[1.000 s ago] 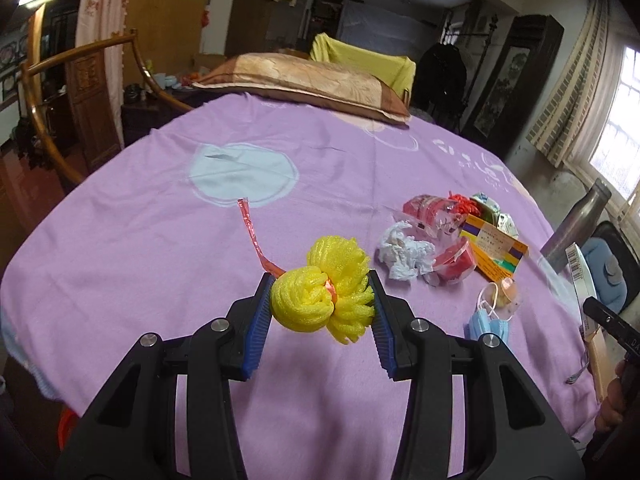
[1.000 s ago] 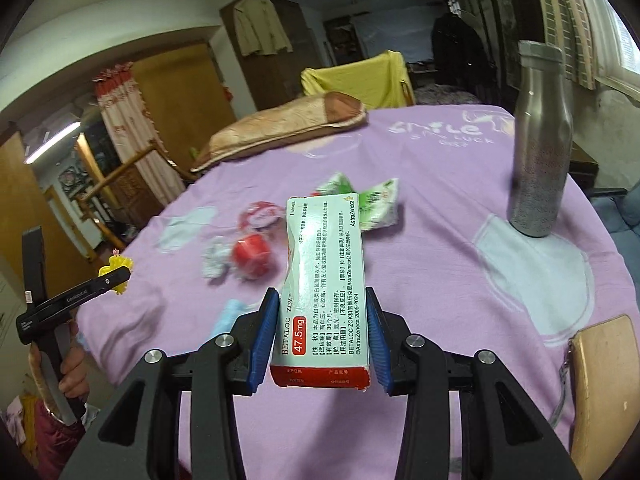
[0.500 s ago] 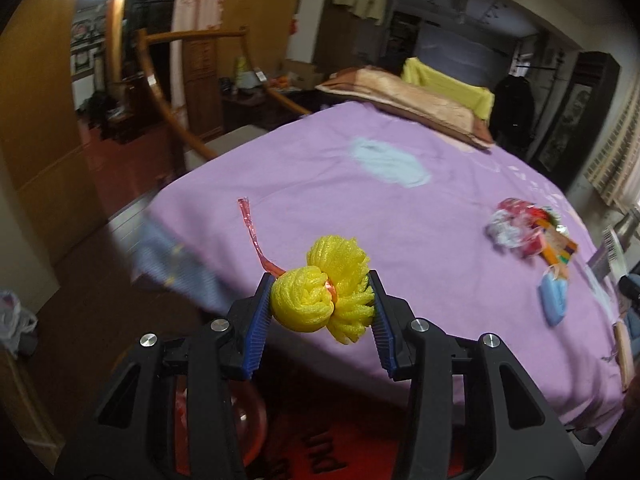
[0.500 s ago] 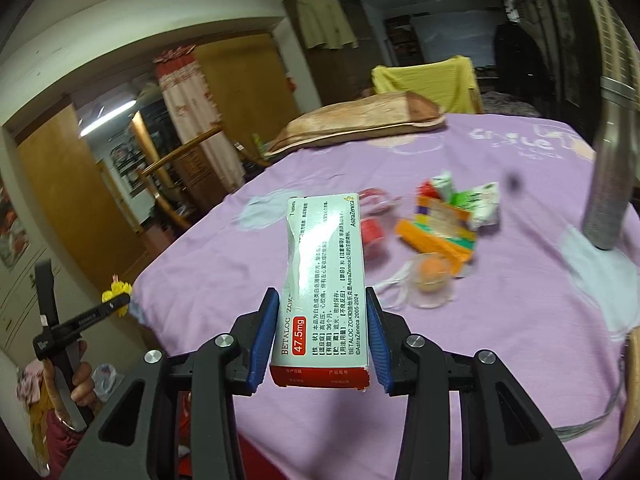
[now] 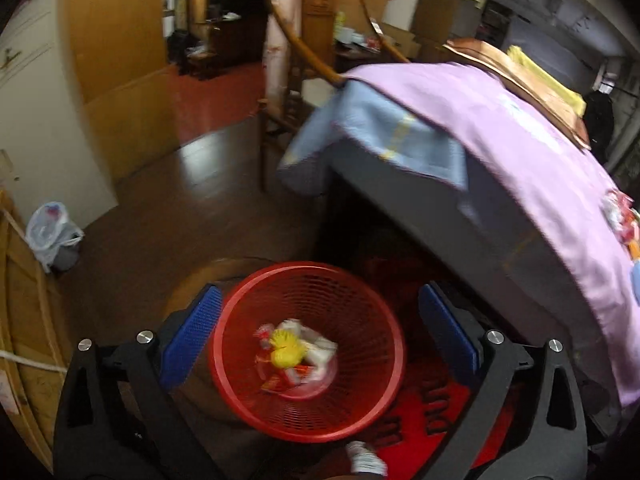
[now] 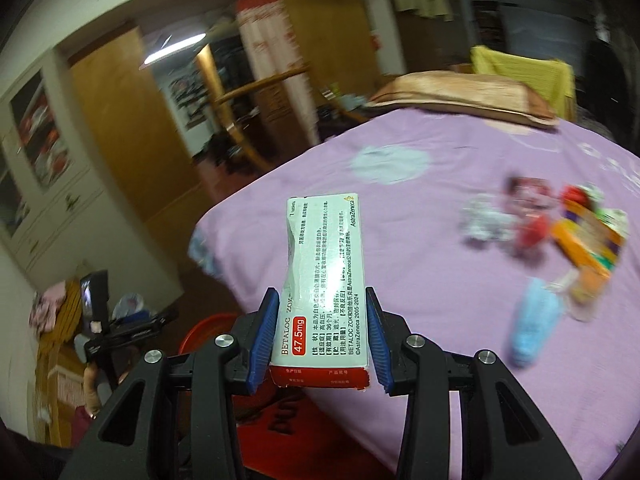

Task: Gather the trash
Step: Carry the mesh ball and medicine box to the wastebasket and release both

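In the left wrist view my left gripper [image 5: 318, 320] is open and empty above a red mesh basket [image 5: 360, 408] on the floor. The yellow foam net [image 5: 286, 354] lies inside it with other wrappers. In the right wrist view my right gripper [image 6: 322, 336] is shut on a white medicine box [image 6: 324, 276] at the front edge of the purple-covered table [image 6: 420, 280]. Trash lies on the table at right: a crumpled white paper [image 6: 486, 224], red wrappers [image 6: 532, 232], an orange box [image 6: 584, 248] and a blue face mask [image 6: 534, 326]. The basket's rim [image 6: 200, 330] shows below left.
The table [image 5: 520, 152] rises right of the basket, its cloth hanging over the edge. A wooden chair [image 5: 304, 48] stands behind. A white plastic bag [image 5: 52, 232] sits by the left wall. A pillow [image 6: 460, 94] lies at the table's far side.
My left gripper swung down from the table to over the basket, opened, and let the yellow foam net fall in. My right gripper, still holding the box, moved left toward the table's edge.
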`<state>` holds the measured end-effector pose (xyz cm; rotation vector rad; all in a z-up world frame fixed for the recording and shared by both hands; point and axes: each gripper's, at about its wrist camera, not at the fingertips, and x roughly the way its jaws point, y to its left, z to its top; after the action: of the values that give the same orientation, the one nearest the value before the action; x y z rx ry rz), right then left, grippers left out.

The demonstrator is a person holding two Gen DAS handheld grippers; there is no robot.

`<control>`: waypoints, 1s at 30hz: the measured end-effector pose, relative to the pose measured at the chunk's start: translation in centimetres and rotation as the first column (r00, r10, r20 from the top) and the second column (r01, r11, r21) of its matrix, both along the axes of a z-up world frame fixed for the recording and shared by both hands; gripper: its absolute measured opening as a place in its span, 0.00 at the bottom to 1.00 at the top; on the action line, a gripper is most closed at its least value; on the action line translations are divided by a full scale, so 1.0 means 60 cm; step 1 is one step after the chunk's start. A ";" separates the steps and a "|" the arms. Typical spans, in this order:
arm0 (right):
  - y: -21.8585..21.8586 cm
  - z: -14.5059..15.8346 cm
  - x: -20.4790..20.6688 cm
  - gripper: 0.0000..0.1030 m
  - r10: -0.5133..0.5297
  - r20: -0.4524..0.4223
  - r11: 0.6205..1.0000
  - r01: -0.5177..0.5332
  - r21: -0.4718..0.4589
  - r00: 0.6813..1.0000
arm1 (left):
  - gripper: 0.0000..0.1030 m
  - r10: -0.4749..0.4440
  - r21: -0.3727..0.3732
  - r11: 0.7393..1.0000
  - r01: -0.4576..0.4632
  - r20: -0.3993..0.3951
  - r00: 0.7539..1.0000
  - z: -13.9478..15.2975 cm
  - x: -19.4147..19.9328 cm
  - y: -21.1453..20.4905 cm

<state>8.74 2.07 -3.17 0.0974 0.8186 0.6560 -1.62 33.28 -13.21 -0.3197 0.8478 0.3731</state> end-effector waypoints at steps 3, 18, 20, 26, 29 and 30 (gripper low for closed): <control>0.077 -0.008 -0.013 0.41 0.100 -0.024 0.995 -0.100 -0.020 0.995 | 0.93 0.075 0.059 0.995 -0.075 -0.002 0.997 0.001 -0.020 0.028; 0.387 -0.076 -0.061 0.64 0.437 -0.140 0.890 -0.450 -0.074 0.888 | 0.93 0.262 0.034 0.965 -0.262 0.007 0.965 -0.014 -0.082 0.140; 0.383 -0.073 -0.063 0.63 0.434 -0.134 0.891 -0.446 -0.081 0.891 | 0.93 0.258 0.048 0.965 -0.259 0.010 0.966 -0.011 -0.082 0.135; 0.335 -0.065 -0.034 0.64 0.371 -0.121 0.922 -0.381 -0.073 0.921 | 0.93 0.230 0.059 0.971 -0.231 0.010 0.973 -0.010 -0.074 0.120; 0.297 -0.055 -0.024 0.64 0.334 -0.098 0.938 -0.341 -0.058 0.937 | 0.93 0.212 0.077 0.974 -0.213 0.017 0.977 0.003 -0.067 0.101; 0.288 -0.054 -0.022 0.64 0.324 -0.091 0.943 -0.329 -0.055 0.942 | 0.93 0.202 0.083 0.976 -0.203 0.022 0.979 0.010 -0.065 0.093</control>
<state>7.40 19.33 -6.39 -0.0783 0.9444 0.9408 -5.51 38.89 -12.62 -0.3303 0.7857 0.5945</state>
